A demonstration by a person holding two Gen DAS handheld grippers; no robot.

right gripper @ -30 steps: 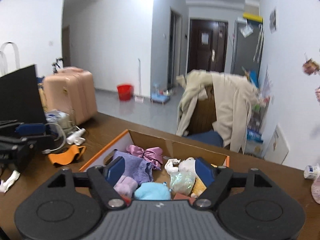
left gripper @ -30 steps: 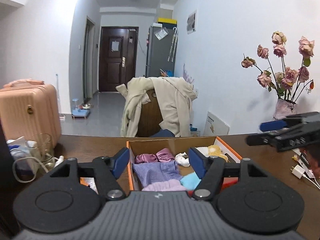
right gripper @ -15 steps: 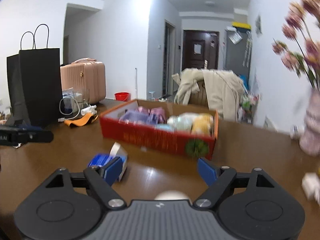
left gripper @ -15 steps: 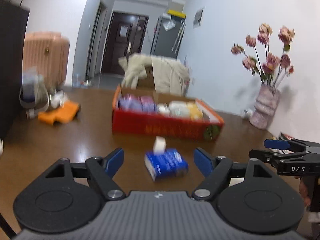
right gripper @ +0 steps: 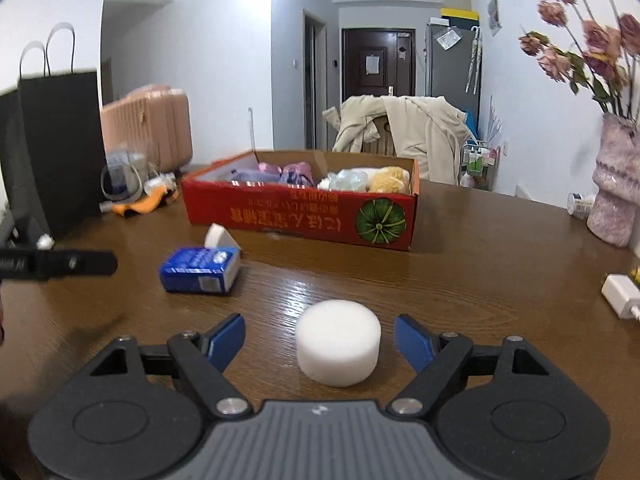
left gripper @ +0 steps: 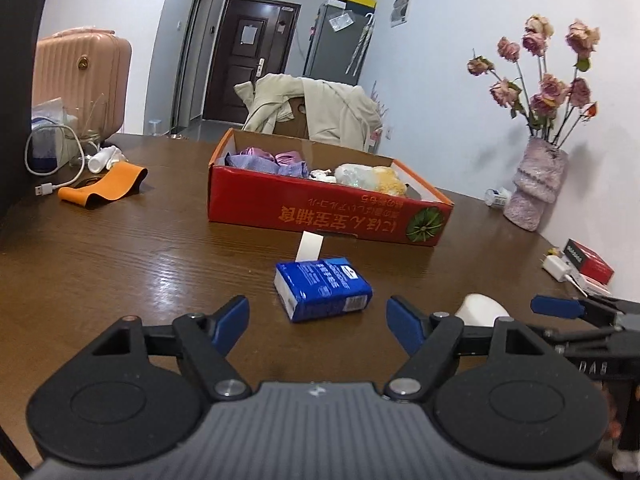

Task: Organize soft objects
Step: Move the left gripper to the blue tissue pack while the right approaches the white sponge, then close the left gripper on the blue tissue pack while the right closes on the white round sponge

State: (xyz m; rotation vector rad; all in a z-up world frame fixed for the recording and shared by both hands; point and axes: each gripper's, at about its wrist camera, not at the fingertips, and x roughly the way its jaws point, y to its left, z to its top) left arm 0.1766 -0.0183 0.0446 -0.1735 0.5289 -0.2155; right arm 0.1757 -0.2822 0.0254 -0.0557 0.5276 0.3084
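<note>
White foam puck lying flat on the desk, between the blue pads of the right gripper; the jaws stand wide, pads clear of the puck on both sides. Blue tissue pack on its side near the desk's middle, a white tissue standing up at its far end; it sits just ahead of the left gripper, whose jaws have just narrowed slightly but remain apart and empty, the pack beyond the fingertips. In the left wrist view the puck shows to the right of the pack, behind the left gripper's right finger. Red box farther back toward the far edge, filled with soft items: purple cloths on its left, pale and yellow pieces on its right. Orange strap and white cable near the left edge; vase of dried roses at the right edge by the wall; white charger near the right edge.
</note>
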